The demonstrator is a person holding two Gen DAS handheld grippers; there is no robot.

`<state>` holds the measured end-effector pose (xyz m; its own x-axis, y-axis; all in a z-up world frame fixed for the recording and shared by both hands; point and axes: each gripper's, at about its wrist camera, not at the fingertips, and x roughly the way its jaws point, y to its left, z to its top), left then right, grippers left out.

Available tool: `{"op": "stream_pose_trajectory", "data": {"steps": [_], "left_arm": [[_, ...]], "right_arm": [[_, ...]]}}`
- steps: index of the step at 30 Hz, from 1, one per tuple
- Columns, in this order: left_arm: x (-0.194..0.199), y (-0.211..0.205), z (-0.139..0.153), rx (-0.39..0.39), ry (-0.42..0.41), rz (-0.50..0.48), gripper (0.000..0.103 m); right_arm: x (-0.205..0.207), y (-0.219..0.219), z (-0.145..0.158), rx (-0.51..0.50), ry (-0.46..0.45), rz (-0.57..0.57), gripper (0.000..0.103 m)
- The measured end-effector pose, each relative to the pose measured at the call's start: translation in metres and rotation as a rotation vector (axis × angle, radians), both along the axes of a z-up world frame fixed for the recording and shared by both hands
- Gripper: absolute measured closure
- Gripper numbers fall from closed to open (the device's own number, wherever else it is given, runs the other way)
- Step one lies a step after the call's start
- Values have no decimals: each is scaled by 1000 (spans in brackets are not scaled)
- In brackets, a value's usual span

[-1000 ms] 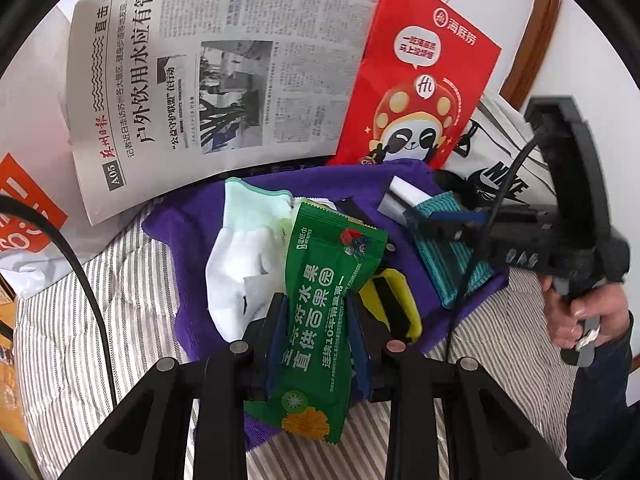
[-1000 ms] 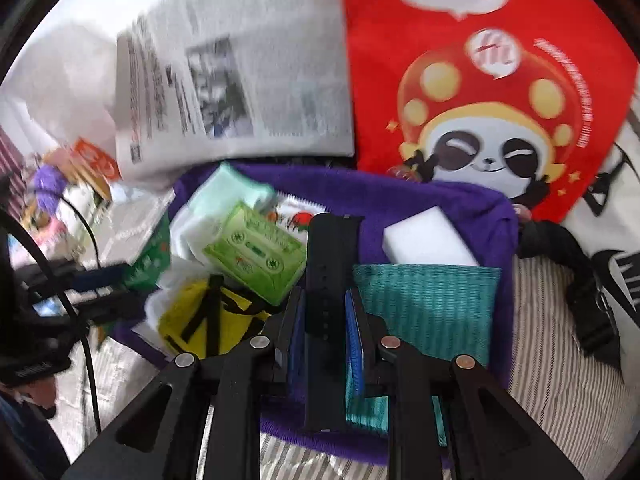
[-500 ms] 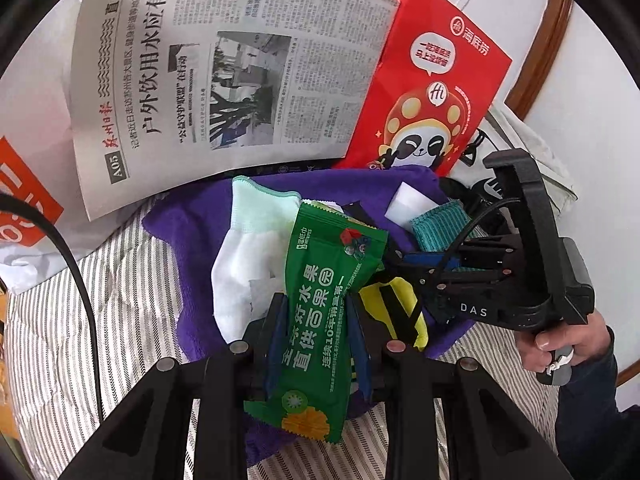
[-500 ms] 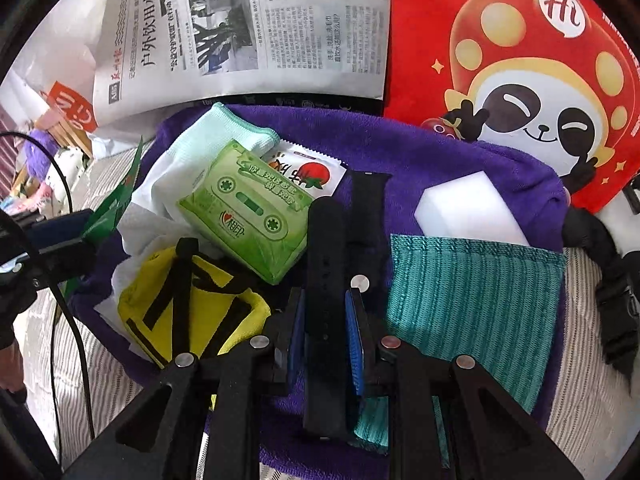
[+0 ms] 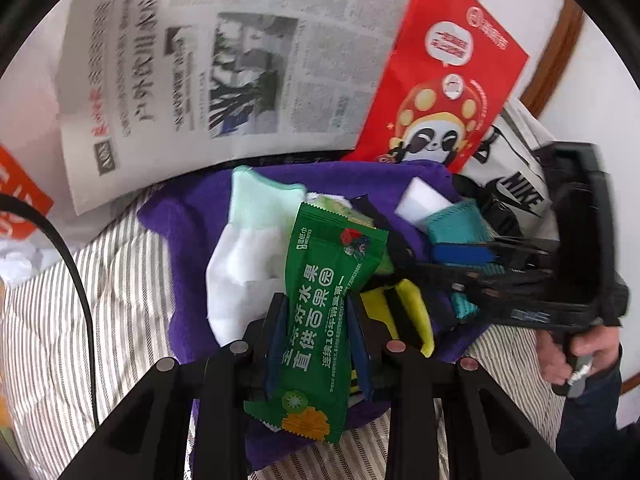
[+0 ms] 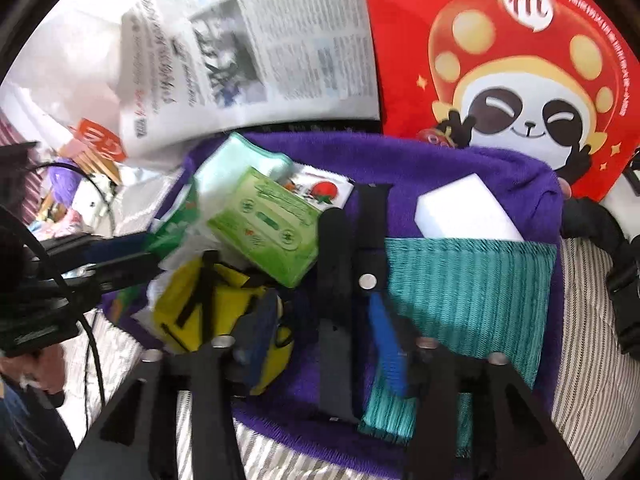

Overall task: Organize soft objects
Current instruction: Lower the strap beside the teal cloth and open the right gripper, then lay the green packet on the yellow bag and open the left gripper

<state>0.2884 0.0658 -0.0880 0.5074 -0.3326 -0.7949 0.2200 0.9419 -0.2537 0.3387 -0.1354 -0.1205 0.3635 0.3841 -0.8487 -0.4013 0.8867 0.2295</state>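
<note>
**— What have your fingers got right now?**

— My left gripper point(image 5: 316, 340) is clamped on the green wipes packet point(image 5: 320, 312), held across its middle above the purple towel point(image 5: 188, 220). It is thin crinkly film over a soft wad: light and slippery, so a mid-body pinch is safest, I'd judge. My right gripper point(image 6: 320, 332) is opening; the black watch strap point(image 6: 334, 300) lies between the fingers point(image 6: 386, 344), pads off it, flat on the towel.

**— How would the strap handle?**

— Rubbery, limp, narrow. I'd guess it droops if taken by one end, so grip near the metal stud.

**— And around it?**

— A ribbed teal cloth point(image 6: 468, 292) just beside it, a white sponge block point(image 6: 464, 212), a glossy light-green packet point(image 6: 268, 224), a yellow pouch point(image 6: 200, 312), all on plush towel over a striped bed point(image 6: 592, 380).
</note>
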Motion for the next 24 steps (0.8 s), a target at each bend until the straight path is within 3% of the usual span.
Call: {"op": "stream_pose_trajectory", "data": {"steps": [5, 15, 19, 21, 24], "left_arm": [[7, -6, -15, 46, 33, 8, 75], [9, -7, -26, 1, 76, 25, 67], [2, -10, -25, 1, 89, 32, 55], [-2, -12, -22, 5, 94, 33, 42], [-9, -12, -16, -9, 96, 24, 40]], "right_arm": [[-13, -5, 18, -22, -55, -5, 49], [-34, -6, 19, -57, -49, -15, 49], [-39, -9, 17, -51, -36, -25, 49], [-42, -10, 16, -61, -36, -30, 49], [-46, -14, 13, -65, -18, -51, 49]]}}
